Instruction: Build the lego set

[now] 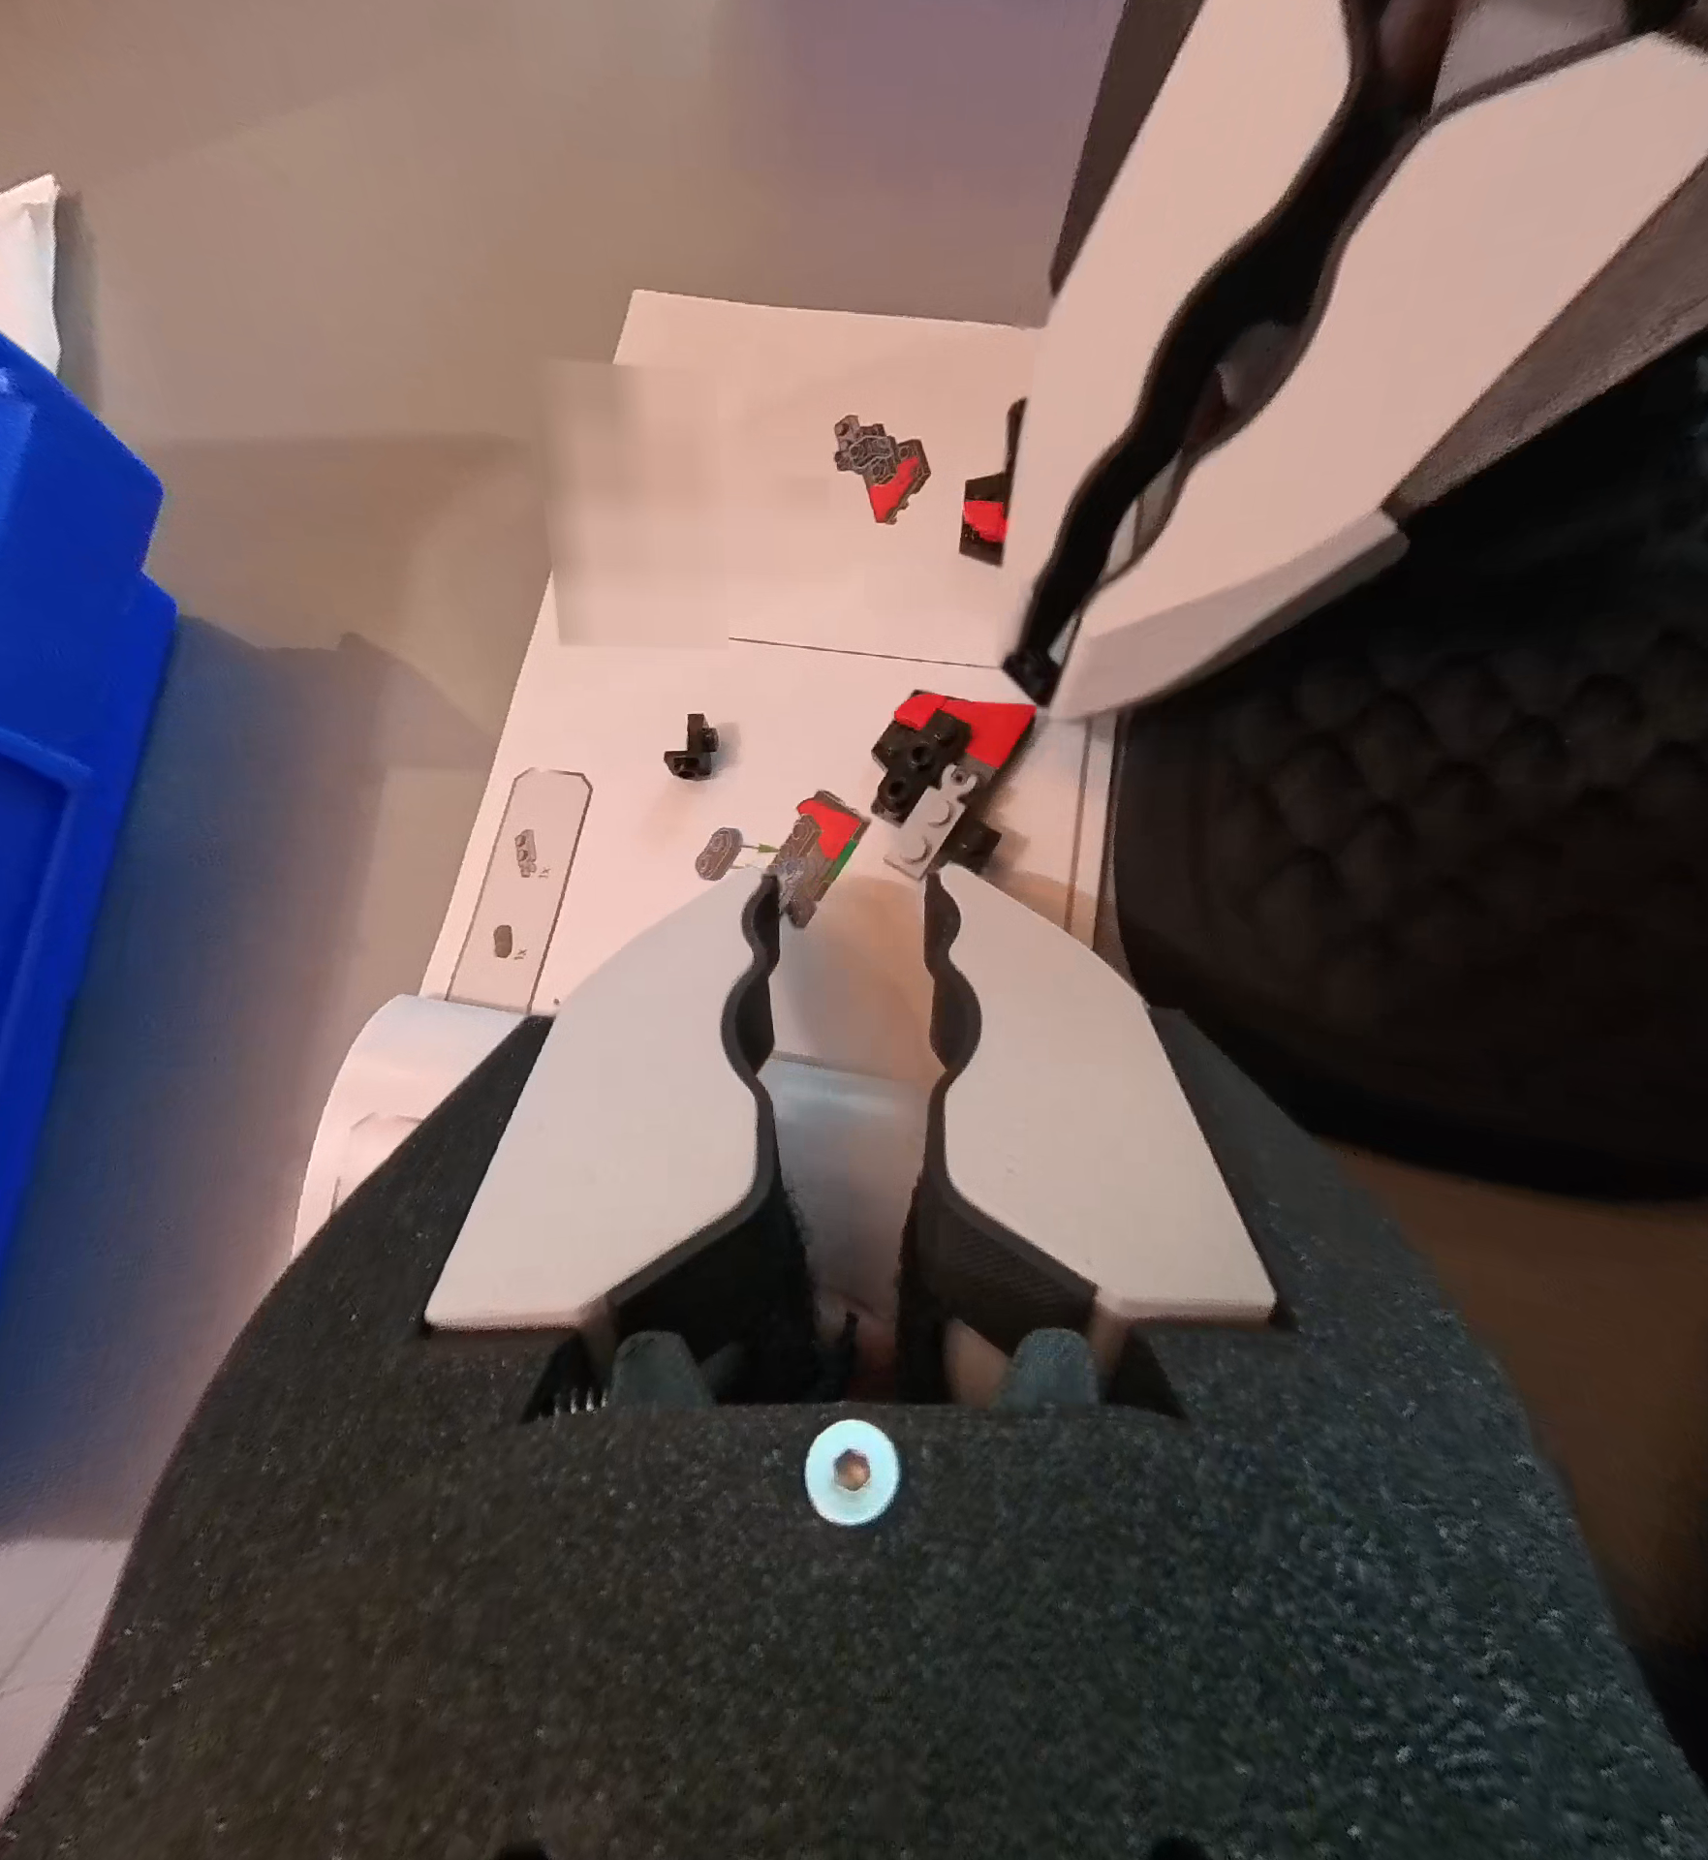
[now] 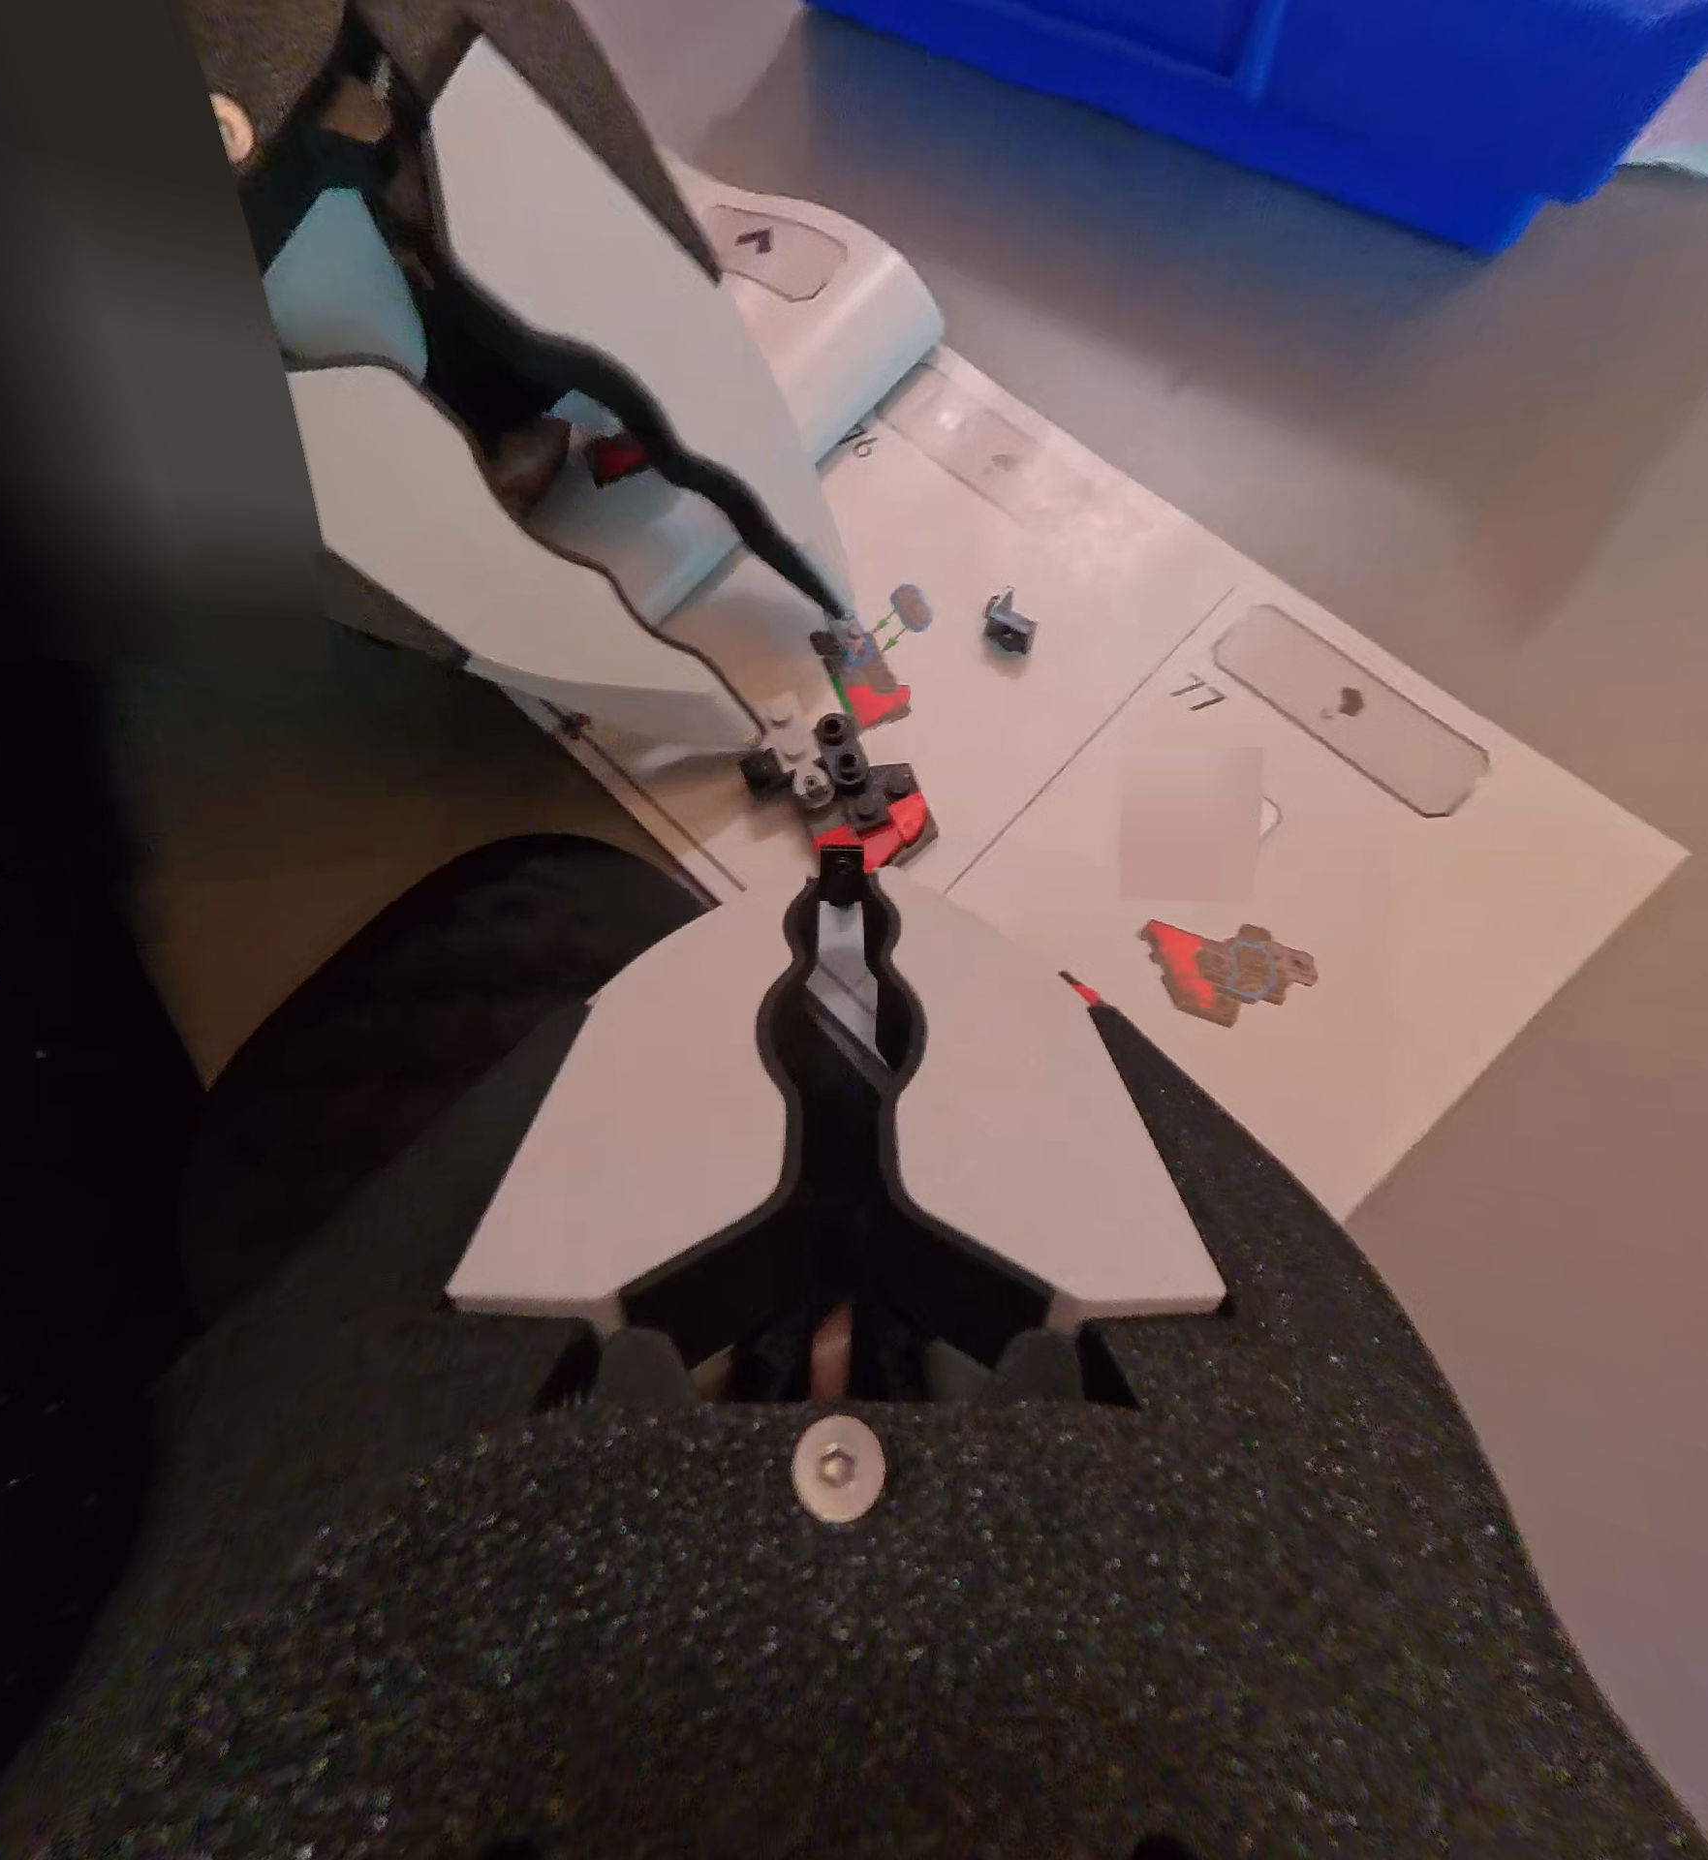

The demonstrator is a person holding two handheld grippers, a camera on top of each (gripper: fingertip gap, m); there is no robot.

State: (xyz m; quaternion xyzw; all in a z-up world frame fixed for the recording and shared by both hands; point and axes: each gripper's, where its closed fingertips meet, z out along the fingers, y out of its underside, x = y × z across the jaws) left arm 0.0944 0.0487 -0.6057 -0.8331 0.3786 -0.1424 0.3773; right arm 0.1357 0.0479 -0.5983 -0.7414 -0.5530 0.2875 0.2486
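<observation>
A small red, black and grey lego assembly (image 1: 935,765) lies on the open instruction booklet (image 1: 829,604). My left gripper (image 1: 847,886) is open just in front of it, with one fingertip (image 1: 933,891) by the end of the assembly's grey plate. My right gripper (image 2: 841,886) is shut on a small black lego piece (image 2: 841,872) and holds it just short of the assembly's red end (image 2: 875,820). In the left wrist view the right gripper (image 1: 1041,674) comes in from the upper right. A loose black bracket piece (image 1: 693,750) lies on the page to the left.
A blue plastic bin (image 1: 14,805) stands at the left, also seen far off in the right wrist view (image 2: 1333,101). A person's dark knitted garment (image 1: 1433,856) borders the booklet on the right. The booklet (image 2: 1333,805) rests on a grey-brown table (image 2: 1433,453). The gap from one gripper's tips to the other's is roughly 5 centimeters.
</observation>
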